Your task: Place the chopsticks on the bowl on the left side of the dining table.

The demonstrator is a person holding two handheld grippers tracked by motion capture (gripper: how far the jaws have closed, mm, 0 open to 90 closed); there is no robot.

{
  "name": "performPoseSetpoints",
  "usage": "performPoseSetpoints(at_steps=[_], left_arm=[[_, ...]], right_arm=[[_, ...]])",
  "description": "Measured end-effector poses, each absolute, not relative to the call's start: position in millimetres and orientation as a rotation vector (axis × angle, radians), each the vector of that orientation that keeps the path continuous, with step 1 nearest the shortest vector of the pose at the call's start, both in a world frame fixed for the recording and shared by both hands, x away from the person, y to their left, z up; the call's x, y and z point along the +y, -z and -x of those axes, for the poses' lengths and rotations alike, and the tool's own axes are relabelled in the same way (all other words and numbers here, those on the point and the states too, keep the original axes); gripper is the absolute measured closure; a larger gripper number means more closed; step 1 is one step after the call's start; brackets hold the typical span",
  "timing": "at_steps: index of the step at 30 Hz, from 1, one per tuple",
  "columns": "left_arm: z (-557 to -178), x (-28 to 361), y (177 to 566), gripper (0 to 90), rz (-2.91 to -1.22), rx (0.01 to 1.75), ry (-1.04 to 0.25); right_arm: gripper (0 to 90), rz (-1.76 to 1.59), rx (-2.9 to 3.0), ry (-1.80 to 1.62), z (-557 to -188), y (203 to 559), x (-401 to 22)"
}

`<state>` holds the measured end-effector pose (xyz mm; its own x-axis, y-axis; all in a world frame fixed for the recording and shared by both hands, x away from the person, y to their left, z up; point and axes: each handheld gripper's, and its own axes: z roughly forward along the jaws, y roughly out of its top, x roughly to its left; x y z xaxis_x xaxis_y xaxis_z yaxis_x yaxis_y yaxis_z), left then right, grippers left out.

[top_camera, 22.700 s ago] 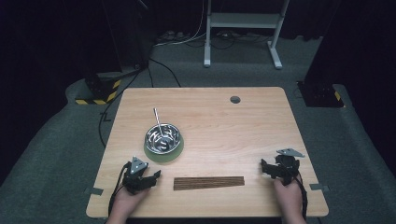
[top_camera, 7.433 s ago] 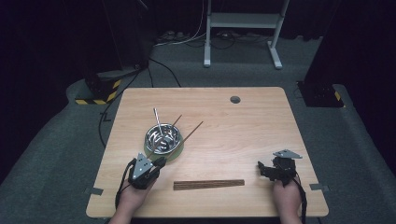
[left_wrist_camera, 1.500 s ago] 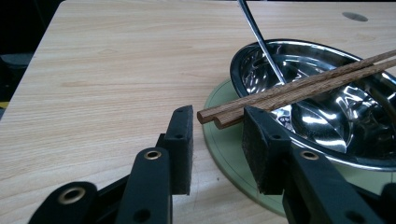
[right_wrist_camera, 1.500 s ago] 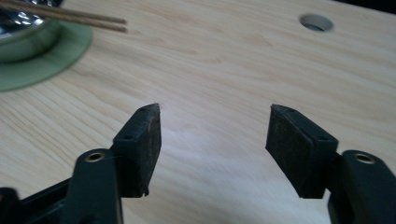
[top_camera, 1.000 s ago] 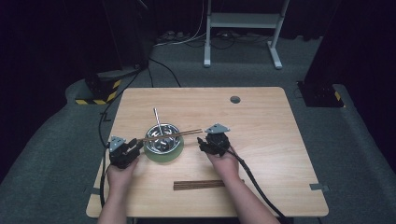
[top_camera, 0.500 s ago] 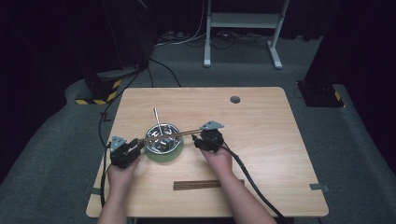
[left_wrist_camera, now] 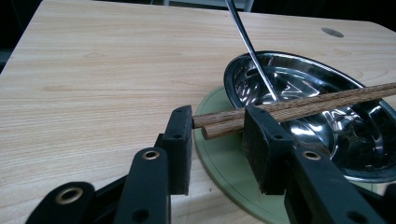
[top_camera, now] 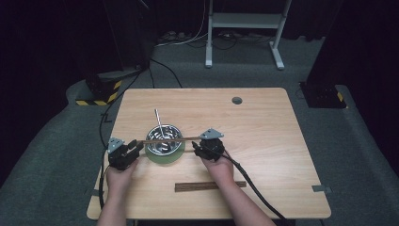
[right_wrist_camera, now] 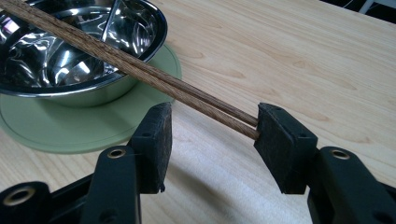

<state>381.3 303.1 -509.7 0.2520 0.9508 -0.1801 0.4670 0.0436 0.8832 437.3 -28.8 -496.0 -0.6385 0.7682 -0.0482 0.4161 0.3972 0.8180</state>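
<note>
- The step in hand looks like settling a pair of chopsticks (top_camera: 169, 140) across the steel bowl (top_camera: 175, 147), which stands on a green mat (top_camera: 164, 159) on the surface (top_camera: 282, 141).
- The pair lies level over the bowl's rim, and a metal spoon handle (top_camera: 159, 121) leans out of the bowl behind it.
- The left tool (top_camera: 134, 145) is open. In the left gripper view the sticks' ends butt against the inner face of one jaw, so nothing is pinched.
- The right tool (top_camera: 197, 147) is also open, though its jaws have just been closing. The sticks' other ends reach between them and touch one pad (right_wrist_camera: 280, 140).
- The next move probably calls for evening up the two ends, then easing both tools away without rolling the sticks off the rim.
- More chopsticks (top_camera: 210, 186) lie in a bundle nearer the person, likely next in line.
</note>
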Motion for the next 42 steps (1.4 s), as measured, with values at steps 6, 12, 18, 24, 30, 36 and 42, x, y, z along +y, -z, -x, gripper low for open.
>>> performPoseSetpoints(at_steps=[6,12,18,24,30,36,42], left_arm=[[-380,303,509,59.8,-1.572,1.346,-0.667],[-373,307,505,55.7,-1.583,1.342,-0.703],[-369,308,508,59.8,-1.639,1.357,-0.722],[-371,306,512,65.6,-1.664,1.365,-0.719],[-372,305,512,70.8,-1.647,1.367,-0.719],[-374,304,513,74.5,-1.657,1.37,-0.724],[-374,304,513,76.2,-1.647,1.37,-0.725]], right_arm=[[47.1,-1.026,2.23,-1.125,-434,498,-32],[47.0,-1.017,2.221,-1.125,-432,494,-37],[48.1,-1.04,2.203,-1.12,-426,495,-47],[58.6,-1.021,2.2,-1.111,-423,497,-50],[65.9,-1.025,2.188,-1.1,-421,499,-47],[71.4,-1.018,2.177,-1.085,-422,502,-46],[75.7,-1.025,2.175,-1.082,-424,504,-46]])
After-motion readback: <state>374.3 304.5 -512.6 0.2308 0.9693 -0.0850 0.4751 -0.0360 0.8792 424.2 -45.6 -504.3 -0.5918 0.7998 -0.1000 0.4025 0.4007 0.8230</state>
